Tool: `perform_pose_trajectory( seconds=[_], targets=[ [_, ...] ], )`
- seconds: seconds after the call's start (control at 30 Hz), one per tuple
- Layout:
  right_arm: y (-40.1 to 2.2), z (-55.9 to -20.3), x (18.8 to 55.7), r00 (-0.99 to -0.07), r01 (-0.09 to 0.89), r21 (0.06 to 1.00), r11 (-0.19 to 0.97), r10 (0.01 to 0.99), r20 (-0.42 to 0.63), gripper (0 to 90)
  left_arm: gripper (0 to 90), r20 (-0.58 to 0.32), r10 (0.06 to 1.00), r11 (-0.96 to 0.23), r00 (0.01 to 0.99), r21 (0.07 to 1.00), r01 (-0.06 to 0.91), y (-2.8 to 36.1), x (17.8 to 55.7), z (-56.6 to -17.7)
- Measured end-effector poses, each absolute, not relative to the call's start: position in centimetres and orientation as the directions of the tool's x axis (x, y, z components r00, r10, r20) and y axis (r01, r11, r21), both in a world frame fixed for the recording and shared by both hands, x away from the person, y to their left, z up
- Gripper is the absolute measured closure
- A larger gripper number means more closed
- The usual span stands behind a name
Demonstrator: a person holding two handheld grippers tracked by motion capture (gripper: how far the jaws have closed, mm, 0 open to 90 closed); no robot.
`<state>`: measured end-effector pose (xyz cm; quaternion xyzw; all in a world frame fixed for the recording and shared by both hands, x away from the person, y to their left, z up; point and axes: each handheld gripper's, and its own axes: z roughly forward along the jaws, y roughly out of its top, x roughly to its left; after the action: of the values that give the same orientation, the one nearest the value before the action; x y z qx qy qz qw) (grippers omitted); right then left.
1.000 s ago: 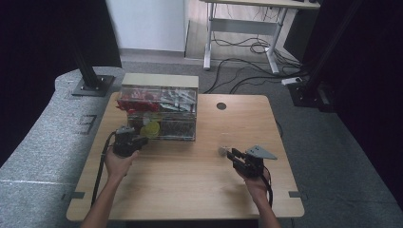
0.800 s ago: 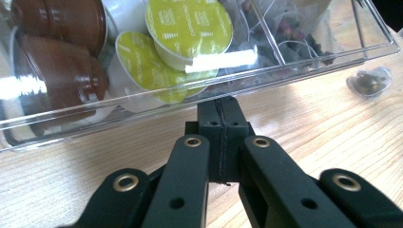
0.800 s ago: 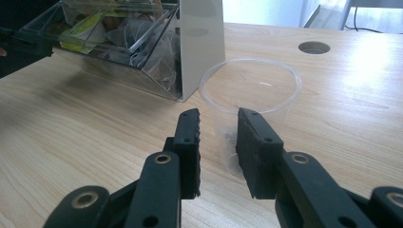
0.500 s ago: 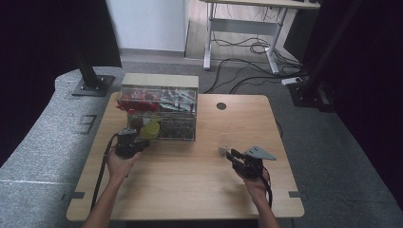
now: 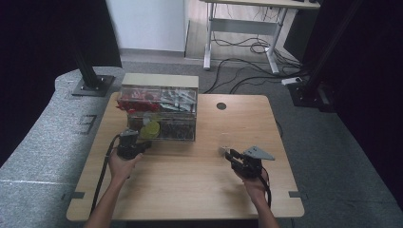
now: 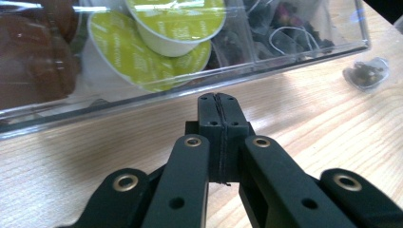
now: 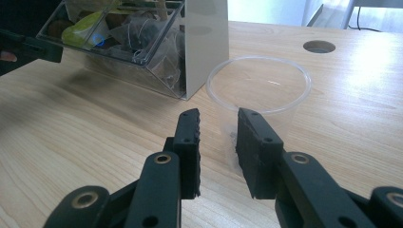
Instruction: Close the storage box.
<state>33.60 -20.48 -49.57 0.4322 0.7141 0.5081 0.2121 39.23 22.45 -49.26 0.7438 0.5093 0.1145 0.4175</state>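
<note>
Left gripper: jaws pressed together, nothing between them, tips low over the wooden table, just in front of the clear box. Behind the box's front wall, two green-lidded capsules lie stacked, brown pods to their left, tea bags with strings to their right.

Right gripper: jaws apart, held level near the table, tips just short of a clear plastic cup. The cup stands upright on the table, beside the box's white end wall. Cannot tell whether the pads touch the cup. Beyond it, a round cable hole in the tabletop.
</note>
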Motion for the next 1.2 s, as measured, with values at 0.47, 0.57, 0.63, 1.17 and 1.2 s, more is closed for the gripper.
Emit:
perform_pose_trajectory(
  seconds=[0.47,0.57,0.63,1.17,1.2],
  targets=[
    [-20.6,-49.5,33.5,-0.550,0.392,0.912,0.117,0.825,0.131,60.9,65.8,-0.203,0.860,-0.111,0.468,0.821,0.560,21.5,36.0,-47.3],
    [-20.5,-49.5,33.4,-0.558,0.382,0.916,0.122,0.821,0.123,55.4,54.9,-0.196,0.852,-0.121,0.486,0.828,0.547,20.9,35.4,-47.3],
    [-20.5,-49.4,33.3,-0.559,0.377,0.917,0.126,0.821,0.117,52.5,51.7,-0.185,0.844,-0.131,0.504,0.840,0.527,20.3,34.8,-47.3],
    [-21.2,-48.9,31.9,-0.556,0.358,0.922,0.149,0.827,0.082,45.4,42.6,-0.141,0.811,-0.198,0.567,0.846,0.495,17.9,32.3,-48.7],
    [-21.5,-49.0,31.5,-0.553,0.357,0.922,0.149,0.829,0.080,44.8,42.5,-0.139,0.809,-0.205,0.571,0.844,0.496,17.8,32.1,-48.9]
  ],
)
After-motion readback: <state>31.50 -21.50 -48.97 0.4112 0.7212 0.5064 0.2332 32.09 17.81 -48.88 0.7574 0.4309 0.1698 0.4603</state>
